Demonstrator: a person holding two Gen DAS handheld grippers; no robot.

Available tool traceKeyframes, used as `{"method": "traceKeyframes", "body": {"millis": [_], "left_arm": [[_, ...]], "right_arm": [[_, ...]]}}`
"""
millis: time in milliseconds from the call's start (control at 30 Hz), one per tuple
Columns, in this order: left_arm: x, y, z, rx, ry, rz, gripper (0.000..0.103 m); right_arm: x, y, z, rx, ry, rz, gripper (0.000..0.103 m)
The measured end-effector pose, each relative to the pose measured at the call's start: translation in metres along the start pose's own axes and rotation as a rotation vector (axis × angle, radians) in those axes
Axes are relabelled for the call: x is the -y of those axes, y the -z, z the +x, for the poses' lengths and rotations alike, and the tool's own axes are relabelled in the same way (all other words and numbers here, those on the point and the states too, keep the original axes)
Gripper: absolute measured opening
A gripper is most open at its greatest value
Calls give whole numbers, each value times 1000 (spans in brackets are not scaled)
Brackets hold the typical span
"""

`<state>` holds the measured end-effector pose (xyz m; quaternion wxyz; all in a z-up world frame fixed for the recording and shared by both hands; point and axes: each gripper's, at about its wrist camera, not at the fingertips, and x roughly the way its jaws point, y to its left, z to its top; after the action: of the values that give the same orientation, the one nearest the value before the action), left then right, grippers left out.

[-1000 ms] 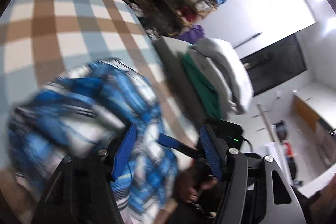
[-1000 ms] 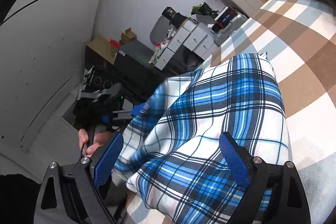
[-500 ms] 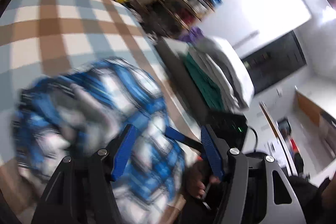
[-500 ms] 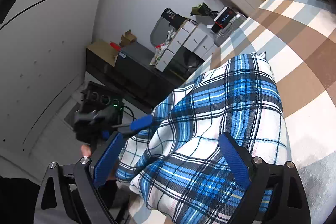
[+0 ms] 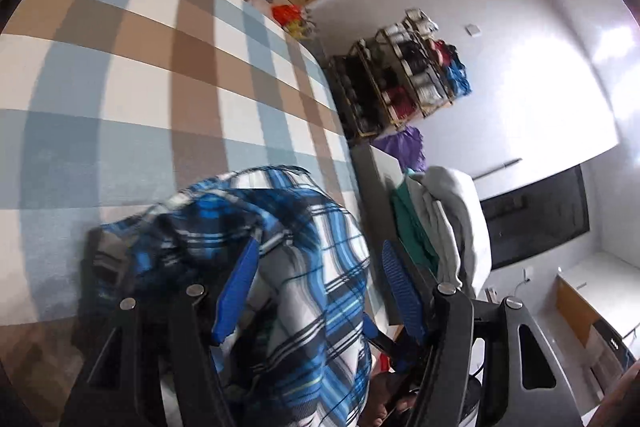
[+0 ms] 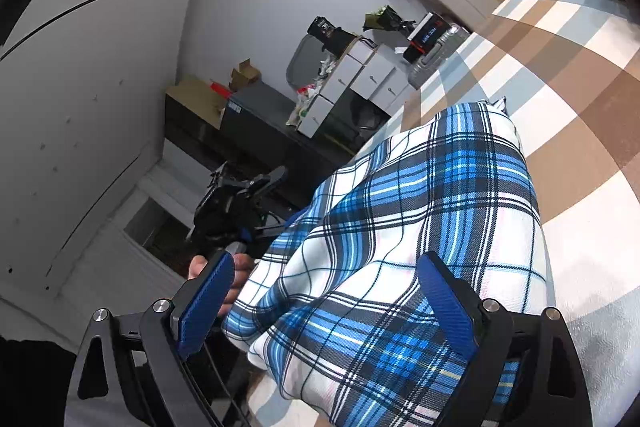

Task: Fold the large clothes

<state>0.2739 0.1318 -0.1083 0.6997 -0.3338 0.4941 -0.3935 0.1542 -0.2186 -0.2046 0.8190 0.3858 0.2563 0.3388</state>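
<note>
A blue, white and black plaid garment [image 6: 420,227] lies bunched on the checked tablecloth [image 6: 560,87] at the table's near edge. My right gripper [image 6: 328,307] stands open and wide over its near end, with the cloth bulging up between the fingers and neither pad pressing it. My left gripper [image 6: 240,203], held by a hand, sits at the garment's left edge. In the left wrist view the left gripper [image 5: 318,291] is open astride a raised fold of the plaid garment [image 5: 304,235], which lies against the left finger while a gap shows at the right finger.
The brown, blue and white tablecloth [image 5: 140,87] stretches away beyond the garment. A stack of grey and green folded clothes [image 5: 444,227] sits beside the table, with a clothes shelf [image 5: 404,83] behind. White drawers [image 6: 360,83] and a suitcase [image 6: 436,59] stand past the far edge.
The left gripper has come in and down over the garment's edge and rolled, so a fold now lies between its fingers. The right gripper and its view are unchanged.
</note>
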Motion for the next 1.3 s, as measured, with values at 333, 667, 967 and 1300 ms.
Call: {"method": "traceKeyframes", "body": {"millis": [333, 667, 967, 1300], "left_arm": [[-1, 10, 24, -112, -110, -20, 59], [-49, -8, 27, -92, 81, -275, 7], [-53, -15, 19, -100, 150, -374, 25], [-59, -18, 19, -87, 156, -419, 53]], "right_arm": [[2, -1, -1, 6, -6, 8, 94], [6, 0, -5, 13, -29, 34, 94], [4, 0, -5, 11, -26, 30, 94], [1, 2, -3, 5, -14, 16, 94]]}}
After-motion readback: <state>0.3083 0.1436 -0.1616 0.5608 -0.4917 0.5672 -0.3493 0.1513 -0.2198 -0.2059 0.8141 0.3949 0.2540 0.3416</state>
